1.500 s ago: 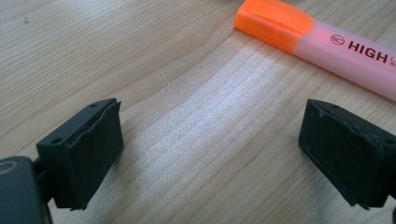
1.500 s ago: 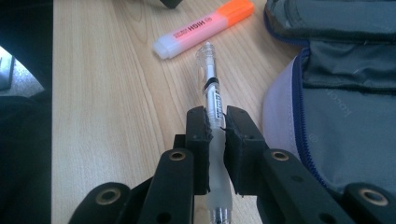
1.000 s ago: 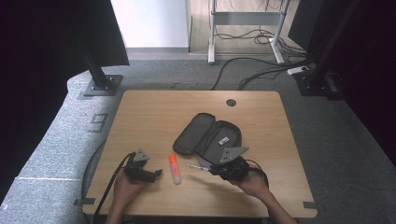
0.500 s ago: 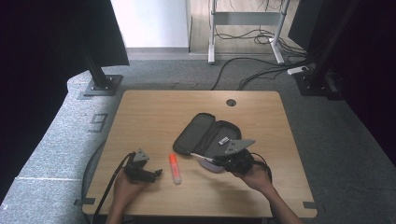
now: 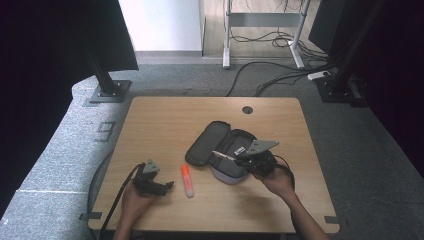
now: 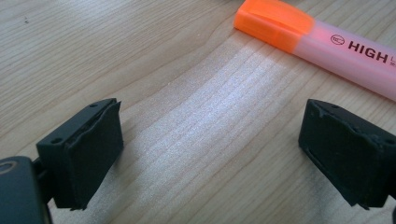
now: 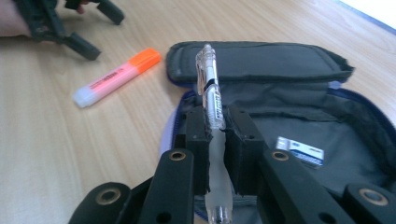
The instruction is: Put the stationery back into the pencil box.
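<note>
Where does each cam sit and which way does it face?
High view: above the person's side, looking forward and down at the table; both forearms enter from below.
Left gripper view: along its open jaws at the highlighter.
Right gripper view: along jaws shut on a pen, over the open pencil case.
Shared: highlighter, case.

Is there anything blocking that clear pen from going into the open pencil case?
Nothing visible does. The right gripper holds the pen right over the open pencil case, whose lid is folded back. A small white label lies inside; the highlighter rests off to the side.
</note>
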The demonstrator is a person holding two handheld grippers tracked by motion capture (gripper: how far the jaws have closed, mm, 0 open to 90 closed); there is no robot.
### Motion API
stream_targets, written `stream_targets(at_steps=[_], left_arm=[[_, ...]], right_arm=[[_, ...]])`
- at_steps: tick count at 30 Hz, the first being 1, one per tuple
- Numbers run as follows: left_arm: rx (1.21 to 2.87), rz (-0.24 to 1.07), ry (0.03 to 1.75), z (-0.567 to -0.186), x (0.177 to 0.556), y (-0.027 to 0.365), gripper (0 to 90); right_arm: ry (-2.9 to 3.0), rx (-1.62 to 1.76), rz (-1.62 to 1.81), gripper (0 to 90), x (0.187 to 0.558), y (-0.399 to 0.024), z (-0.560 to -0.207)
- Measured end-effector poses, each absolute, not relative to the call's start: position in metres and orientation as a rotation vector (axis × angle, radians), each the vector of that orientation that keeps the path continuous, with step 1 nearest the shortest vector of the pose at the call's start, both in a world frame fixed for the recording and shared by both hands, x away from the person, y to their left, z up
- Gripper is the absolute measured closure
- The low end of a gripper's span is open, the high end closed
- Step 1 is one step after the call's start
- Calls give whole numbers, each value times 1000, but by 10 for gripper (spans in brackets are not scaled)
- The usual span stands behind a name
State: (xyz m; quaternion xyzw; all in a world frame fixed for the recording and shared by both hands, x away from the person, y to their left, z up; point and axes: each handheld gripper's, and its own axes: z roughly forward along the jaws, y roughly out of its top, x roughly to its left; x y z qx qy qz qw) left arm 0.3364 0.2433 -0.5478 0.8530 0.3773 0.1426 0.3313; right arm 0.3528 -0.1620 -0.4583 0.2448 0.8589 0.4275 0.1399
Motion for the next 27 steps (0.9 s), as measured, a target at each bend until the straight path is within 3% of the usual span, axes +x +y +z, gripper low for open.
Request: stream_targets(at_steps=[27], left_arm=[[2228, 373, 988, -548, 336, 243, 61]], right_arm=[[2376, 872, 1096, 787, 394, -170, -479]])
